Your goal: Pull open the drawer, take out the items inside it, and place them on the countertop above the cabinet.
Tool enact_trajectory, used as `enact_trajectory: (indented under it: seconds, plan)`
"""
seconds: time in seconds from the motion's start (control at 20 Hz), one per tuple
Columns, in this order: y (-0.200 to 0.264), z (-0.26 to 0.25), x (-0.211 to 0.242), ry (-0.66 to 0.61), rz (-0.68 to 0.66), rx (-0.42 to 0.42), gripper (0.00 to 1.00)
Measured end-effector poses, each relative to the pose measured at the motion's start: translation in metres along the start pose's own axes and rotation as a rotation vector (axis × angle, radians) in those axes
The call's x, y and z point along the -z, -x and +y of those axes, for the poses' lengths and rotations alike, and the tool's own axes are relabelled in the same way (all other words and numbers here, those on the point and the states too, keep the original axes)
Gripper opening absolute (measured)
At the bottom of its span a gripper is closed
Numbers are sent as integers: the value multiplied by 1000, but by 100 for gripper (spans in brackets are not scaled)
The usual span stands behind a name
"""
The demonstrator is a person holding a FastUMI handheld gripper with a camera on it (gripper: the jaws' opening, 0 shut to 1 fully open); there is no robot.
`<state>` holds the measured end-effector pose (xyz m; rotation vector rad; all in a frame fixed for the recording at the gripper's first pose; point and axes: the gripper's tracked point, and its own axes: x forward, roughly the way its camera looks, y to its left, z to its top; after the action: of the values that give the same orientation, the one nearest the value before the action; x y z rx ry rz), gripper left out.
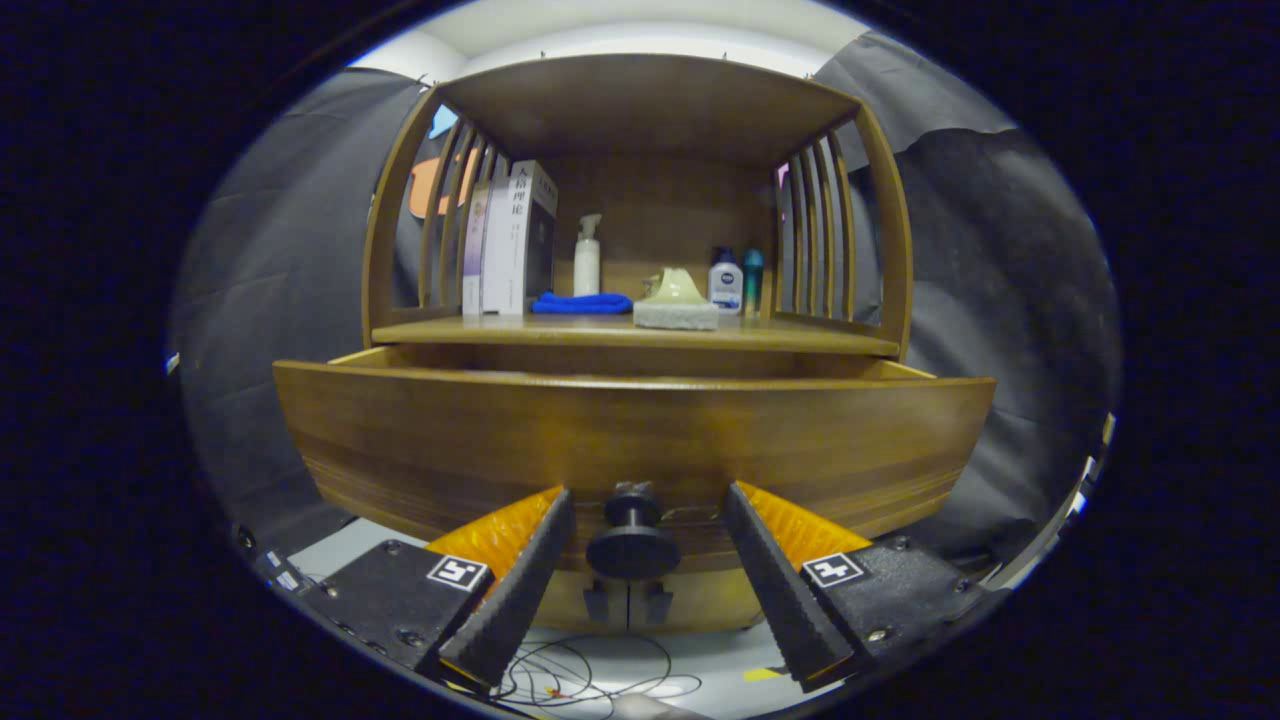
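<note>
The wooden drawer (630, 440) stands pulled out of the cabinet toward me, its broad front panel facing the camera. Its inside is hidden behind that front. A black round knob (632, 545) sticks out of the panel's lower middle. My gripper (645, 500) is open, its two black ridged fingers (520, 590) spread to either side of the knob without touching it. Above the drawer lies the countertop (500, 332), a wooden shelf bay.
On the countertop stand upright books (510, 240), a white pump bottle (587, 258), a blue folded cloth (582, 303), a pale green item on a grey sponge (676, 305), and two small bottles (735, 280). Slatted sides (820, 230) flank the bay. Cables (590, 680) lie on the floor below.
</note>
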<state>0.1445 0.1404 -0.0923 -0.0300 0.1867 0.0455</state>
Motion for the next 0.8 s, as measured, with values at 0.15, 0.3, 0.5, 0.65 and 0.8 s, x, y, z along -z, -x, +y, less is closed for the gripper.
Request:
enact_trajectory:
  seconds: [0.15,0.3,0.5,0.65,0.8]
  plan:
    - [-15,2,-4,-10,-13,5,100]
    - [-26,4,-7,-3,-35,13,100]
    - [-38,5,-9,-6,-46,10,100]
    - [-46,5,-12,-8,-52,8,100]
    - [-56,5,-14,3,-62,11,100]
